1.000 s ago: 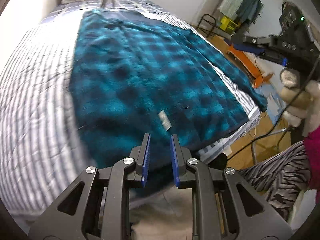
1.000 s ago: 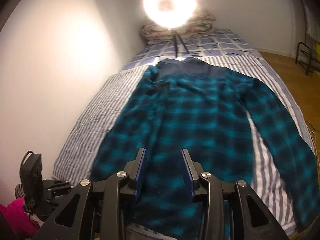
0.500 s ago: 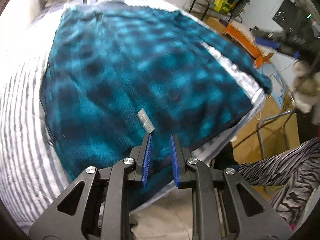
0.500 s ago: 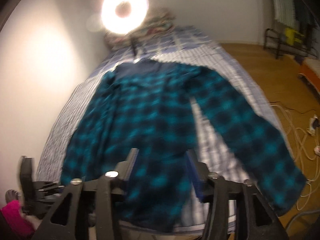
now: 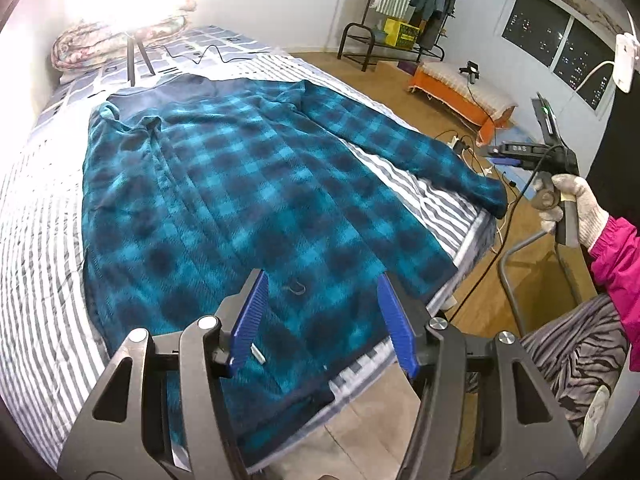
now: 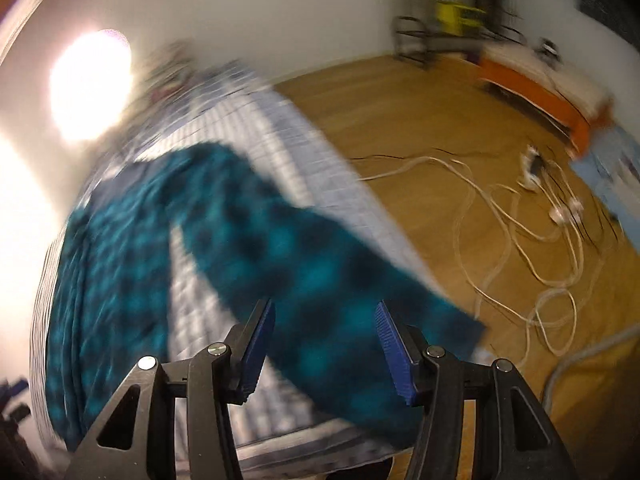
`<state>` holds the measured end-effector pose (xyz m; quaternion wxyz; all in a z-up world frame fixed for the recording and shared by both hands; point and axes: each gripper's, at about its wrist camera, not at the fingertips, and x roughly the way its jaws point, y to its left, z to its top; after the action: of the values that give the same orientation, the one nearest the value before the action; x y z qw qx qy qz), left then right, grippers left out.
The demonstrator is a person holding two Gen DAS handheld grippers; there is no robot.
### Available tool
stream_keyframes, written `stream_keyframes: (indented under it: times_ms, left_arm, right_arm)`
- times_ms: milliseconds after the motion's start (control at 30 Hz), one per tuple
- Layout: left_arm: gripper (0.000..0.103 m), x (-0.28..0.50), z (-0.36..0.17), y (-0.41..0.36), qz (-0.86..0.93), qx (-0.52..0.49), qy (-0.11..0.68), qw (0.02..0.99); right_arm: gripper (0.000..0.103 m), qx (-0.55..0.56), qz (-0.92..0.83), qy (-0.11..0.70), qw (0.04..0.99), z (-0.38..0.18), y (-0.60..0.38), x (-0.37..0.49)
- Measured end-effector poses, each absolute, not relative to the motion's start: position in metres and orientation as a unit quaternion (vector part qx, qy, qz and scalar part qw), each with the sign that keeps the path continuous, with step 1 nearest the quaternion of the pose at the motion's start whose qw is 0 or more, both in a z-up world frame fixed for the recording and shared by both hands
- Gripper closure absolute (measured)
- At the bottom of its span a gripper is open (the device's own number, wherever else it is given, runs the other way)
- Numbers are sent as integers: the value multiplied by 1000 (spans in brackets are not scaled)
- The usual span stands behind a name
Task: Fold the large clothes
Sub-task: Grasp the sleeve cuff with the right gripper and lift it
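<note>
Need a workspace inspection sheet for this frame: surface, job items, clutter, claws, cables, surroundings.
Surface: bed with a grey striped cover, wall on its far side.
Job's things: teal plaid shirt spread flat, collar toward the pillows; one sleeve runs out to the bed's floor-side edge, cuff at the edge.
Clutter: rolled floral bedding at the head, tripod legs on the bed.
Claws: left claw opening, above the hem, nothing between the jaws; right claw open over the sleeve, nothing gripped; that view is blurred.
Cables: black cord on the bed near the tripod; pale loops on the floor.
Surroundings: wood floor, clothes rack, orange-sided low bed, dark window.
</note>
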<state>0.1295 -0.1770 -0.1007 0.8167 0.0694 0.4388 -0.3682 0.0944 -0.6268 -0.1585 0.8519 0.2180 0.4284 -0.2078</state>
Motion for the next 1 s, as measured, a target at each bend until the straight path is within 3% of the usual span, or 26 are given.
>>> stream_keyframes:
  times_ms: [333,533,600,667,733,767,1000]
  left_arm:
    - [44,149,-125,-185,-369,66,461,805]
    - [44,153,-134,-189,-370,65,472,797]
    - [44,152,-133,-192,-374,67,471,796]
    - [44,150,-131,-195,-375,73,466,798]
    - [44,148,-129,-196,-377,74,463,799]
    - [44,148,-128,-196,-378,74,462,799]
    - [45,149,-125,-188,-371,67,461,803]
  right_arm:
    - [38,279,-247,461,805,-204,-692,66]
    - [37,342,-227,454,791,-224,-702,62]
    - [43,345,-219,454,791,-226,-700,64]
    - [77,329,-227,456,795,-219,-694,64]
    - [89,319,-231,436,809,-204,-690,60]
    - [93,322,-226,419,818,-193,-688,56]
    - [95,341,-164,345,859,-126,-643,55]
